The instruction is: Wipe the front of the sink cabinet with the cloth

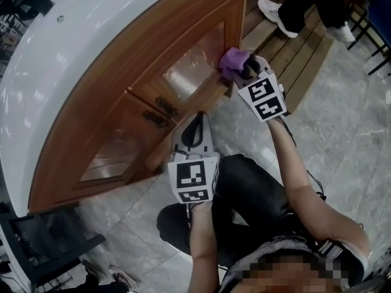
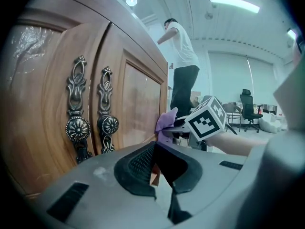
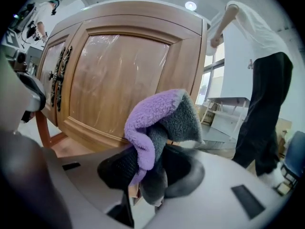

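Right gripper [image 1: 247, 72]: fingers clamping purple cloth [image 1: 232, 60] at sink cabinet [image 1: 140, 60] door's lower right corner, its grey underside showing only in right gripper view. Left gripper [image 1: 194, 126]: fingers resting together, empty, hanging below door handles [image 2: 89, 125]. Floor [image 1: 354, 133] lying open rightward

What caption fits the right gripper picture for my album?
The right hand-held gripper grips a purple-and-grey cloth by the wooden cabinet door.

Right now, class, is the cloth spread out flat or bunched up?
Bunched up. The cloth is a crumpled purple-and-grey wad, pinched in the right gripper and bulging above its jaws, by the cabinet door.
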`<state>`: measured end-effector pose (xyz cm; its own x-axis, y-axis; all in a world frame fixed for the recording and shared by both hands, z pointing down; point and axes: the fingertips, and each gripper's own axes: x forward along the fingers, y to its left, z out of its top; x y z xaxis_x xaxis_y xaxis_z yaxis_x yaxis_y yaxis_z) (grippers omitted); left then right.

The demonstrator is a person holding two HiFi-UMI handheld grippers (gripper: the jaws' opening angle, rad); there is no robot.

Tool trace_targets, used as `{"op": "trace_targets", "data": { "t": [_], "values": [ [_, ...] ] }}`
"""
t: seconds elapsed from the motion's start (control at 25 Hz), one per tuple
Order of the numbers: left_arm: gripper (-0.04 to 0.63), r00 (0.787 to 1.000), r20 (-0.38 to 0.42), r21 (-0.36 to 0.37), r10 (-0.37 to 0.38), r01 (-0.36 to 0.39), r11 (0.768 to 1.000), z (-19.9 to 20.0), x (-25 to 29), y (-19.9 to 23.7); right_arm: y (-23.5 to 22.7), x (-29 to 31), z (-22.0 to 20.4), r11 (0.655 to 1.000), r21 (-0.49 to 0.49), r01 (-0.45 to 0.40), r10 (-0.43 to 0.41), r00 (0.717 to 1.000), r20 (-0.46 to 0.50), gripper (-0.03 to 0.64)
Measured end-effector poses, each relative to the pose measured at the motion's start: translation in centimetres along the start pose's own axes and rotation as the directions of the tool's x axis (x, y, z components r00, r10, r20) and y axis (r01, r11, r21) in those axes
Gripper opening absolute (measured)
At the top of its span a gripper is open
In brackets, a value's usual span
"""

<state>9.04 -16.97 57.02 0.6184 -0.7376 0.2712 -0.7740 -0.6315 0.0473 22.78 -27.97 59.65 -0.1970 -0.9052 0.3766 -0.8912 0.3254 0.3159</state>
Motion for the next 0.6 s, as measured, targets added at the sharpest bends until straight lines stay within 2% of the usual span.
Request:
{"op": "trace_targets", "data": {
  "t": [0.6],
  "values": [
    [0.006,1.000,0.011,-0.015,0.001,-0.001,1.000,0.02,0.26,0.12,0.11,-0.77,-0.10,1.000,0.002,0.021,-0.021,1.000,-0.009,0.184]
  ]
}}
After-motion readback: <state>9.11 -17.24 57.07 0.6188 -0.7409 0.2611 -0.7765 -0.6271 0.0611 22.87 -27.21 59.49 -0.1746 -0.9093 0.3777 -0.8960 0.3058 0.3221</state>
